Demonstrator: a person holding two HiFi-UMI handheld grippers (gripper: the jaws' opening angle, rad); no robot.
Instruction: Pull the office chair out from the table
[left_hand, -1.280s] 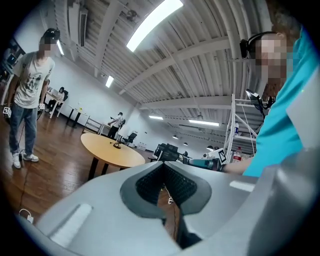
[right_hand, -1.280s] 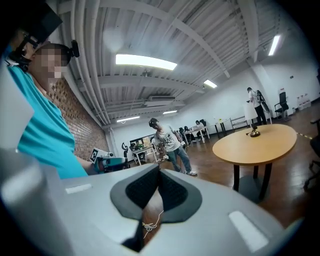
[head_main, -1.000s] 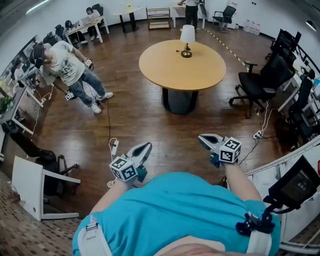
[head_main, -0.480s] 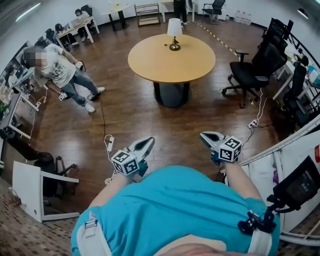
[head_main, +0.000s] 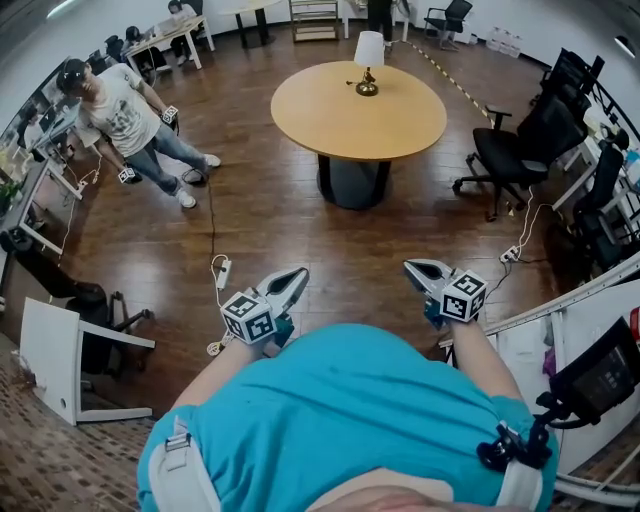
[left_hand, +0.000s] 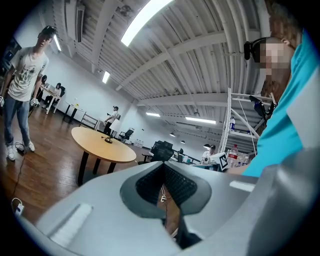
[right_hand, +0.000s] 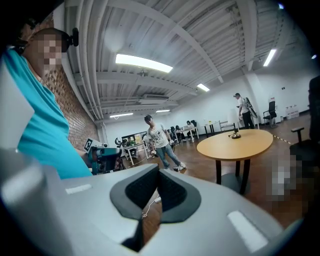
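Teal short-sleeve shirt (head_main: 340, 410); grey straps (head_main: 178, 462) w/ buckles at its shoulder edges. Fwd of shirt: left gripper (head_main: 298, 273) & right gripper (head_main: 411, 267), grey shells, black ribbed pads (left_hand: 145, 184), each w/ white cube (head_main: 248, 318) of black sq. markers.

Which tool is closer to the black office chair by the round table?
Right. In the head view the right tool sits below and left of the black office chair, with a wide gap between. The left tool is farther left, so further away. Neither touches it.
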